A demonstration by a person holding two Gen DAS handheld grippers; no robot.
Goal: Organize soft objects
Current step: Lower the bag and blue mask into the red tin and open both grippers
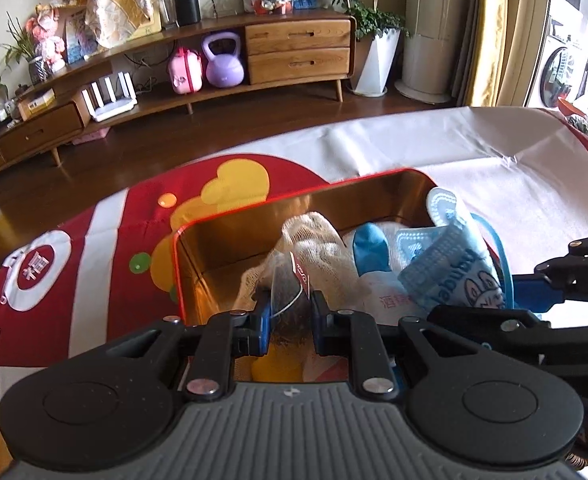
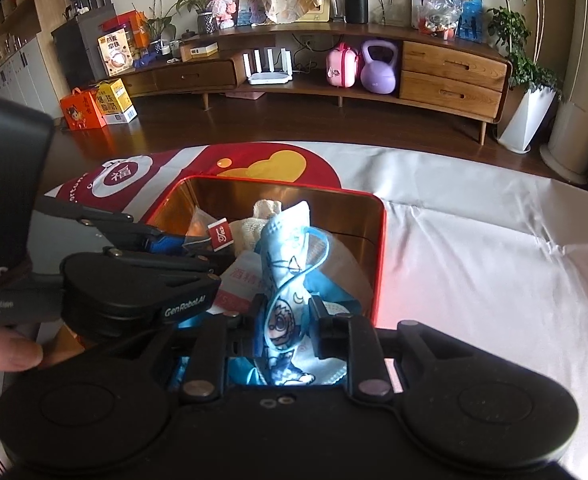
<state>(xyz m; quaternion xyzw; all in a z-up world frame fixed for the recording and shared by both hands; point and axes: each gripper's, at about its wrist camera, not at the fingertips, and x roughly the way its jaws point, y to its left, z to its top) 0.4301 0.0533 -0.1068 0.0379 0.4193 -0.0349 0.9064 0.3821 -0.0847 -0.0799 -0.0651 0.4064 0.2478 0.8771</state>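
**Both grippers loaded and poised over the tin**

The left gripper point(image 1: 289, 312) was clamped on a clear mesh tea bag with a small red paper tag point(image 1: 287, 280), its jaws nearly together with the bag pinched between them. The right gripper point(image 2: 289, 316) had its jaws around a pale blue printed face mask with blue ear loops point(image 2: 289, 264); whether the pads were pressing the fabric I could not tell. Both pointed steeply down into the red-rimmed, gold-lined rectangular metal tin point(image 1: 253, 212), which lay directly below and ahead of them on the white and red printed tablecloth point(image 2: 474, 240). The mask's long axis ran upright, away from the right jaws. The left gripper stood over the tin's left half, the right over its right half, the two just beside each other. Judging from this, each needed only to let go, and the items should land among the white knitted sock point(image 1: 318, 240) and other soft things already inside
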